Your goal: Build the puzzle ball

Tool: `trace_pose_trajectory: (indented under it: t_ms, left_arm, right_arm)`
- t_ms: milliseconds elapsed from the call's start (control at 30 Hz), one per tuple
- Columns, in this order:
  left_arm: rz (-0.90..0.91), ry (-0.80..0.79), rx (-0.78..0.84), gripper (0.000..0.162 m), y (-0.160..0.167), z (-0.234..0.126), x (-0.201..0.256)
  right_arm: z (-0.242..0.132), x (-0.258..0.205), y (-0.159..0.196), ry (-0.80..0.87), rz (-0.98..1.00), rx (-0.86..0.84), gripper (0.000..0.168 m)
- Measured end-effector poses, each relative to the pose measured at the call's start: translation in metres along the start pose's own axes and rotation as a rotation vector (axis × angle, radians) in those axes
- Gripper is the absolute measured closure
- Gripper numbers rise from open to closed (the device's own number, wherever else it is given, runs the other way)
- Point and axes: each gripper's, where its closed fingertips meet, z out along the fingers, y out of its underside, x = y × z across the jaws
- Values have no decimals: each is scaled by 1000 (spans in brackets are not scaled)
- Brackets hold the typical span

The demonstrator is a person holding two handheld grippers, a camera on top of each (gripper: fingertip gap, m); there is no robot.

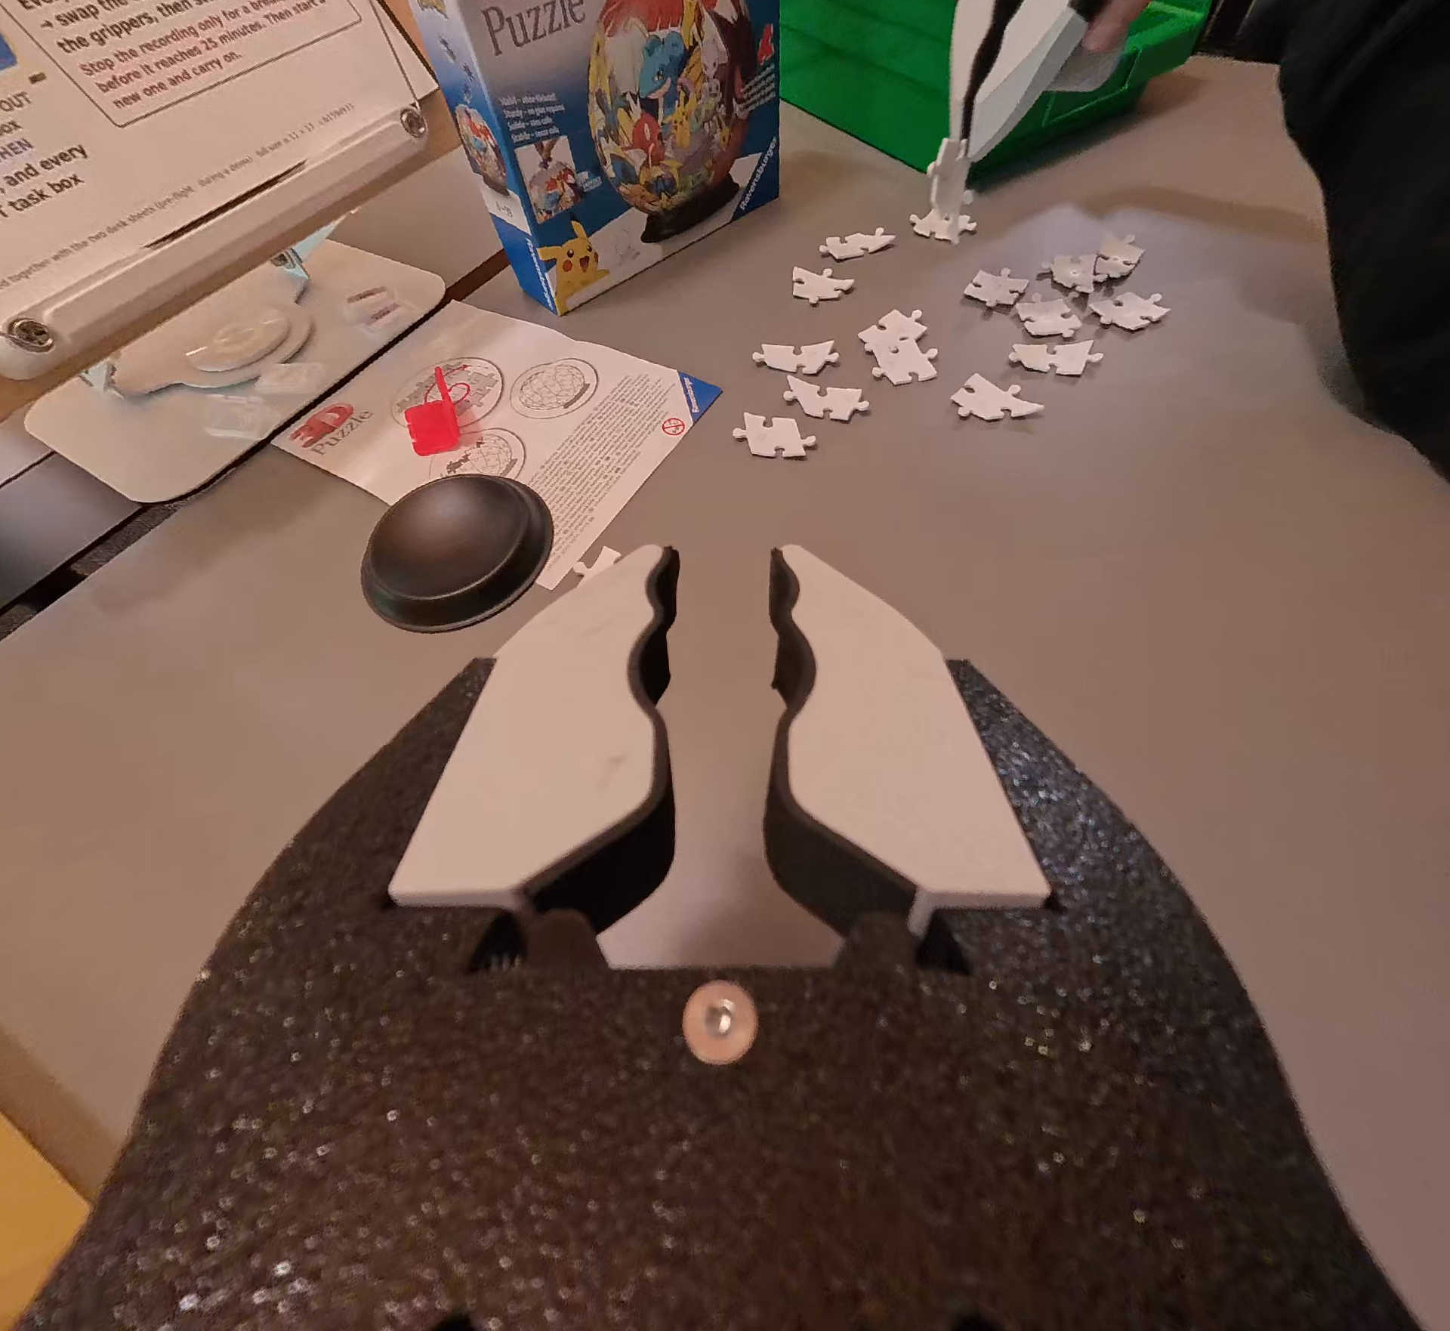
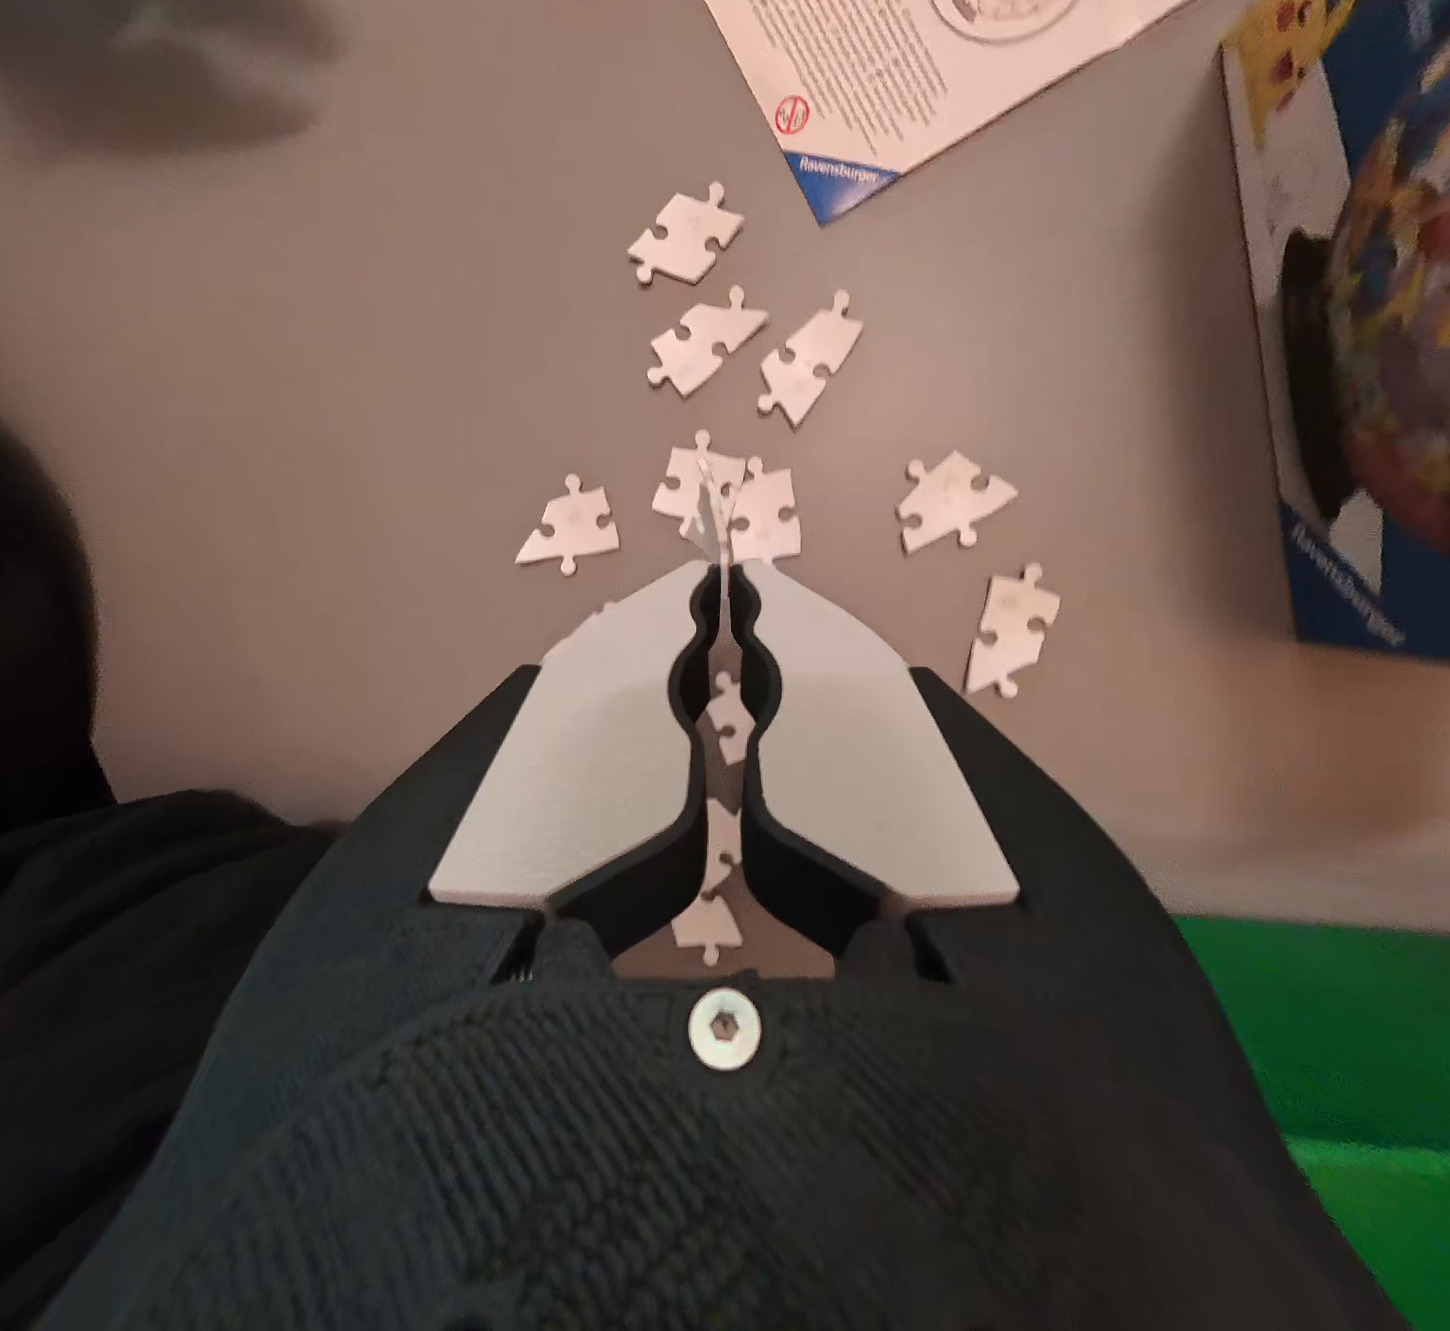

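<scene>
Several white, face-down puzzle pieces (image 1: 902, 351) lie scattered on the grey table (image 1: 1020, 626). My right gripper (image 1: 961, 140) points down over the far pieces and is shut on one puzzle piece (image 1: 949, 175), held upright with its lower edge touching a flat piece (image 1: 941, 224). In the right wrist view the gripper (image 2: 720, 571) pinches that piece (image 2: 710, 516) edge-on above the loose pieces (image 2: 706, 344). My left gripper (image 1: 723, 563) is open and empty, low over the near table. The black dome-shaped stand (image 1: 455, 559) sits just left of its tips.
The puzzle box (image 1: 620, 77) stands at the back, with green bins (image 1: 863, 38) to its right. An instruction sheet (image 1: 549, 422) holds a small red tool (image 1: 431, 422). A white sign on a stand (image 1: 196, 77) is at the left. A dark sleeve (image 1: 1373, 194) is at the right.
</scene>
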Motion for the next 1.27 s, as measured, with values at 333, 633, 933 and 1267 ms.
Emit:
trace_pose_trajectory:
  t_ms: [333, 633, 933, 1267]
  left_arm:
    - [-11, -1, -13, 142, 9, -5, -1]
    - [-21, 8, -8, 143, 10, -3, 0]
    - [-17, -15, -8, 143, 10, -12, -4]
    - [-46, -3, -12, 143, 21, -18, -3]
  right_arm:
    - [30, -8, 0, -117, 29, -93, 166]
    - [25, 14, -17, 33, -15, -53, 166]
    - [33, 49, -40, 21, 64, -45, 166]
    - [66, 71, -30, 60, 170, -135, 165]
